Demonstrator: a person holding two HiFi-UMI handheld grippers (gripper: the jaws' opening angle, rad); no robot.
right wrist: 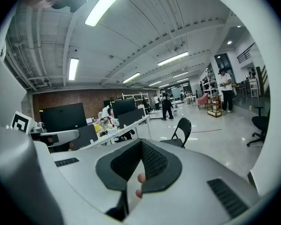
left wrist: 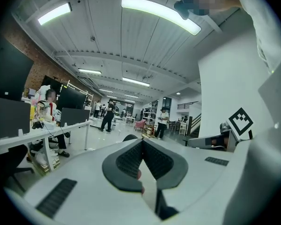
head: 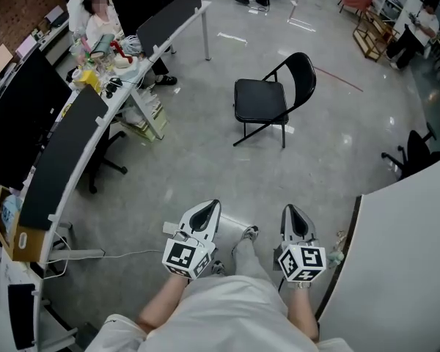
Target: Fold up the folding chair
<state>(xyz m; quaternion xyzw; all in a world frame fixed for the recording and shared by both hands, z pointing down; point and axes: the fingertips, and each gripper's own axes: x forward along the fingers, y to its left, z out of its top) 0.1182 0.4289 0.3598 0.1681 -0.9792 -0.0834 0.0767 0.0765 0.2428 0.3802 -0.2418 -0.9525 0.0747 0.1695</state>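
A black folding chair (head: 271, 97) stands unfolded on the grey floor, well ahead of me in the head view. It also shows in the right gripper view as the chair (right wrist: 180, 131) beyond the jaws, and only its back top (left wrist: 129, 137) peeks over the left gripper's jaws. My left gripper (head: 209, 210) and right gripper (head: 292, 213) are held side by side near my body, both shut with nothing between the pads, far short of the chair.
A long curved desk (head: 81, 145) with dark screens and clutter runs along the left, a person seated at it. A white partition (head: 403, 255) stands close on my right. A black office chair (head: 414, 152) sits at far right. Other people stand in the distance.
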